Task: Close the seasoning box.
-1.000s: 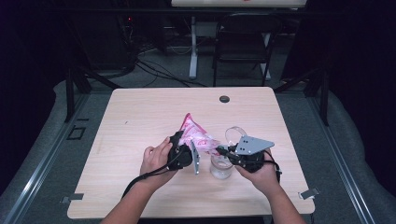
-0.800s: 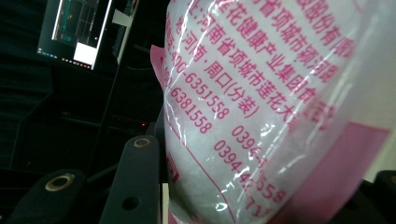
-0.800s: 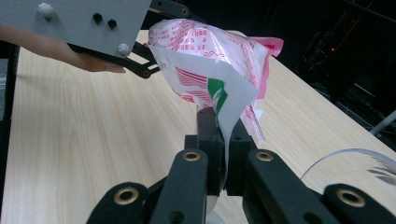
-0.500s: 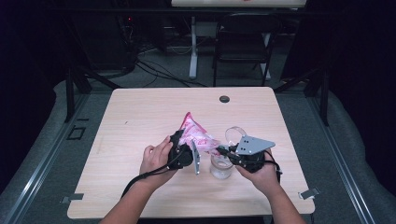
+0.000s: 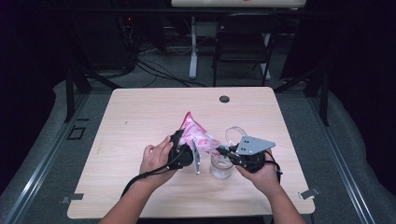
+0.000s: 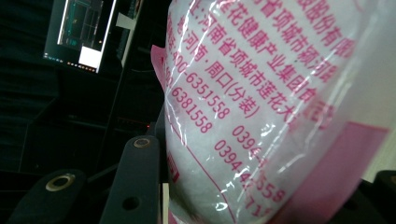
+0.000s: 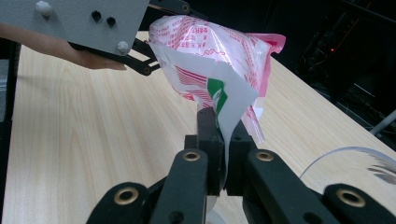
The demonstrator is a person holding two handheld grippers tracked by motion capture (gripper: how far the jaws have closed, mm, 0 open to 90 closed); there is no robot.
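Note:
A pink and white plastic bag (image 5: 196,134) with red print hangs above the table, held between both grippers. My left gripper (image 5: 187,152) is clamped on the bag's full body; in the left gripper view the bag (image 6: 261,93) bulges between the jaws of that gripper (image 6: 261,168). My right gripper (image 5: 221,150) is shut on a thin lower edge of the bag (image 7: 210,51), with that gripper's jaws (image 7: 223,126) pinching the film flat. A clear glass jar (image 5: 220,168) stands on the table right below the bag's low end.
A second clear container (image 5: 236,133) stands just behind the right gripper; its rim (image 7: 345,156) shows at right. The wooden table (image 5: 140,116) has a black round plug (image 5: 224,99) near its far edge. A chair (image 5: 243,42) stands beyond the table.

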